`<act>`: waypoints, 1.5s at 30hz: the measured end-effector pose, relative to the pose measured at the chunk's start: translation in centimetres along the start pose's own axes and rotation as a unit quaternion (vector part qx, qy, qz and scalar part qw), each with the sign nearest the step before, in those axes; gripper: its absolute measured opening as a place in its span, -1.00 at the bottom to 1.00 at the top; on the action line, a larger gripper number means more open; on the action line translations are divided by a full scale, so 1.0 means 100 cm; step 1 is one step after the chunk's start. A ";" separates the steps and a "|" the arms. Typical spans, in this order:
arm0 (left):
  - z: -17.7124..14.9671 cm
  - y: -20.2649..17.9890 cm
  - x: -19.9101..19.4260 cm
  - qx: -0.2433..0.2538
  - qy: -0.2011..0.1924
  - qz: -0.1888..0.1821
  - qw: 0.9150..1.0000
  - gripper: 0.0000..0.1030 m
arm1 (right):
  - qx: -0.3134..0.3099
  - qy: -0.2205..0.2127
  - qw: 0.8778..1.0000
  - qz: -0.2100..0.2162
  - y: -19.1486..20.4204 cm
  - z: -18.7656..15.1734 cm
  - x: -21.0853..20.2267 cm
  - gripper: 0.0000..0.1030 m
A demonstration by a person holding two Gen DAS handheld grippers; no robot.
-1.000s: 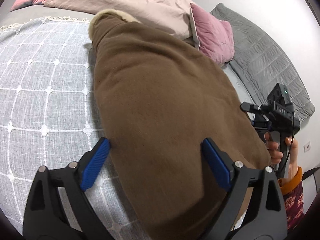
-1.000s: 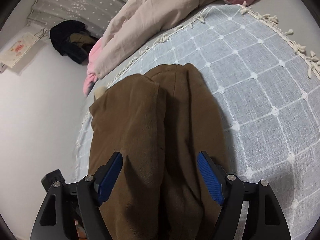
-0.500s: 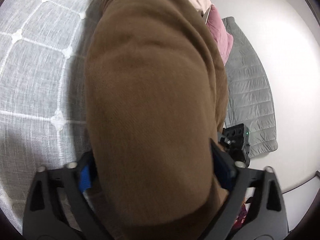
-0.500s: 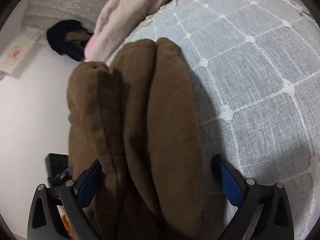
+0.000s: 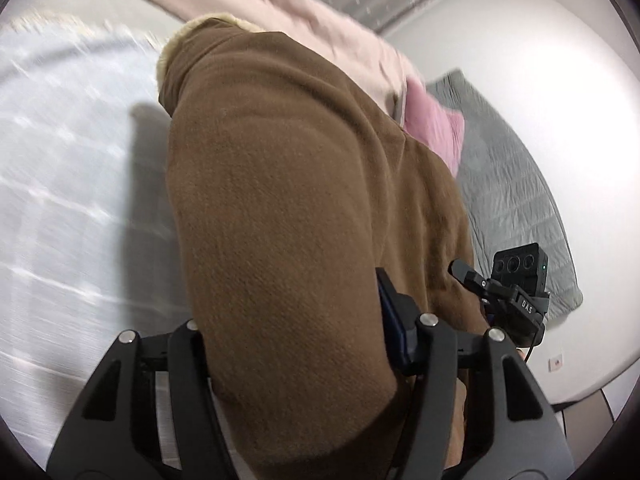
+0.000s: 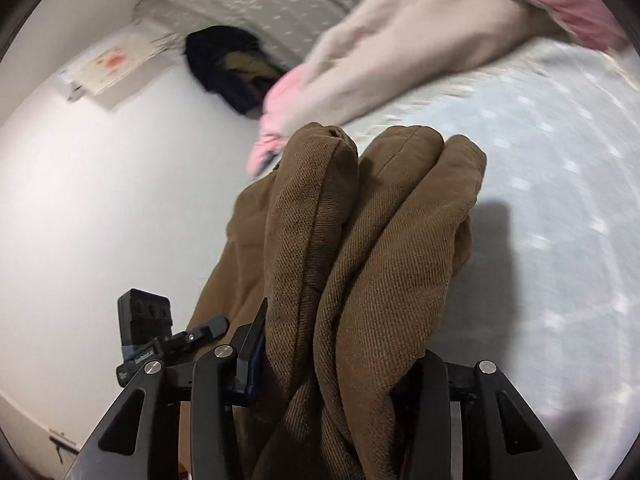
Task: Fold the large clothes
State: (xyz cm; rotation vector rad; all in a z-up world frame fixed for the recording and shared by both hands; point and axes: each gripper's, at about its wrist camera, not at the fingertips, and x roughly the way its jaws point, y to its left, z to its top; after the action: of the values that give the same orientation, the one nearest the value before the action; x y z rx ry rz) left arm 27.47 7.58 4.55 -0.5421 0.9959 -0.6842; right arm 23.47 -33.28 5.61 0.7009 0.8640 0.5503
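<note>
Both the left gripper (image 5: pixel 296 344) and right gripper (image 6: pixel 340 364), jaws just closing, clamp the thick, soft, probably heavy brown garment (image 5: pixel 280 200) at its bunched near edge.

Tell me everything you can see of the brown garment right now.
The brown garment is thick, twill-like cloth with a cream fleecy edge at its far end. It is bunched into several folds, raised off the grey checked bedspread. Both the left gripper and right gripper have just closed on it.
</note>
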 end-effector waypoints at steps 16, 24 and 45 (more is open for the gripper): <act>0.096 0.208 -0.080 -0.057 0.002 0.162 0.985 0.37 | 0.006 0.110 0.994 -0.007 0.086 0.034 0.290 0.04; 0.072 0.218 -0.075 -0.042 -0.029 0.193 0.980 0.67 | -0.008 0.120 0.992 -0.039 0.056 0.018 0.300 0.39; -0.064 0.088 -0.134 0.022 -0.061 0.387 0.920 0.88 | -0.181 0.062 0.956 -0.221 0.189 -0.106 0.190 0.52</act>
State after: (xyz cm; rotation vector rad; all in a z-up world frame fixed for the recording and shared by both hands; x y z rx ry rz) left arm 19.14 22.65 3.22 -0.1137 0.9749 0.0391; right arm 22.02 -4.56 5.50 0.1277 0.9692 0.3346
